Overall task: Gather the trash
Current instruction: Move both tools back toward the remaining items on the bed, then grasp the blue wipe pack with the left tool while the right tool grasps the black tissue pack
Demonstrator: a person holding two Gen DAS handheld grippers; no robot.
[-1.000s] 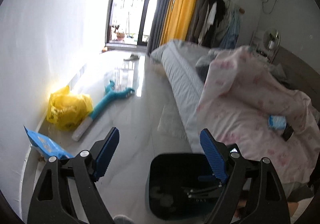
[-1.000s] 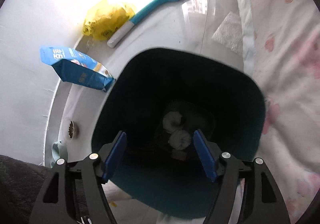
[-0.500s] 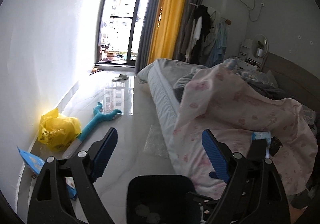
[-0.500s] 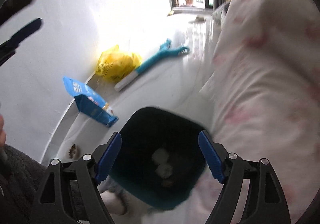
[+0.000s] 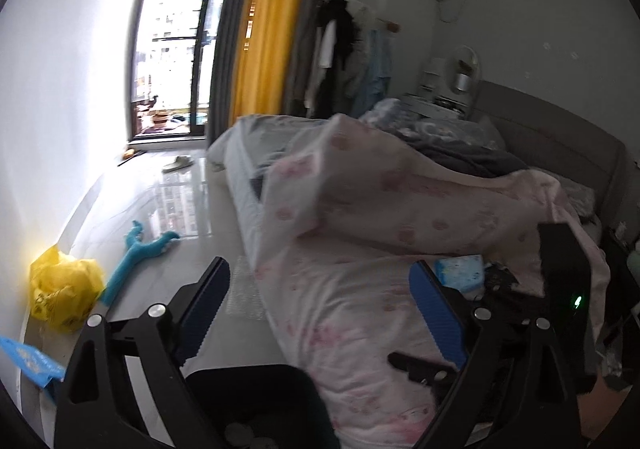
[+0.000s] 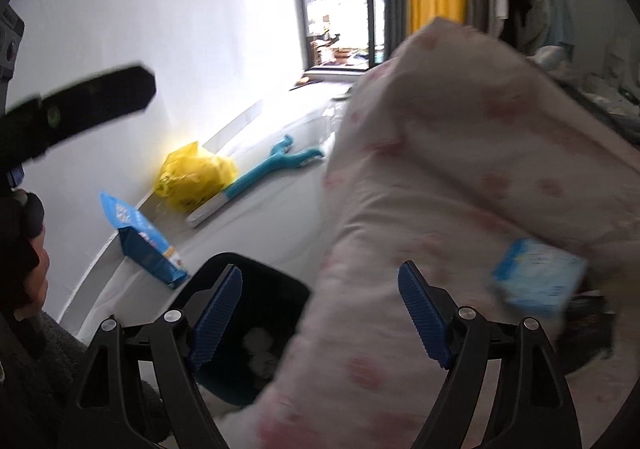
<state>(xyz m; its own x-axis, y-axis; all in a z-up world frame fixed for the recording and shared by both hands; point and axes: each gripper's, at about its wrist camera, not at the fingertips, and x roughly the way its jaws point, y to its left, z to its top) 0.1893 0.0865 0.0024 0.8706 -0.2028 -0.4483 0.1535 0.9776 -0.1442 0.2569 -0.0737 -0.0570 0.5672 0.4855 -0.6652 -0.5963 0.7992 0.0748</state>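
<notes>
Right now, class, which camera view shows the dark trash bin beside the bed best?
The right wrist view: the trash bin shows its open mouth, with pale crumpled pieces inside, on the floor beside the pink quilt. In the left wrist view, only part of its rim shows at the bottom edge, behind the gripper's fingers.

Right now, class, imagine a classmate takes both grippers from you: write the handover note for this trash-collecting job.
Left gripper: jaws have just been opening, nothing between them.
Right gripper: open and empty too.
Trash bin: on the floor beside the bed, white wads already inside.
Left to judge and maybe collect: yellow bag and blue packet by the wall, blue-and-white pack on the pink quilt. Whether these are trash I cannot tell.
</notes>
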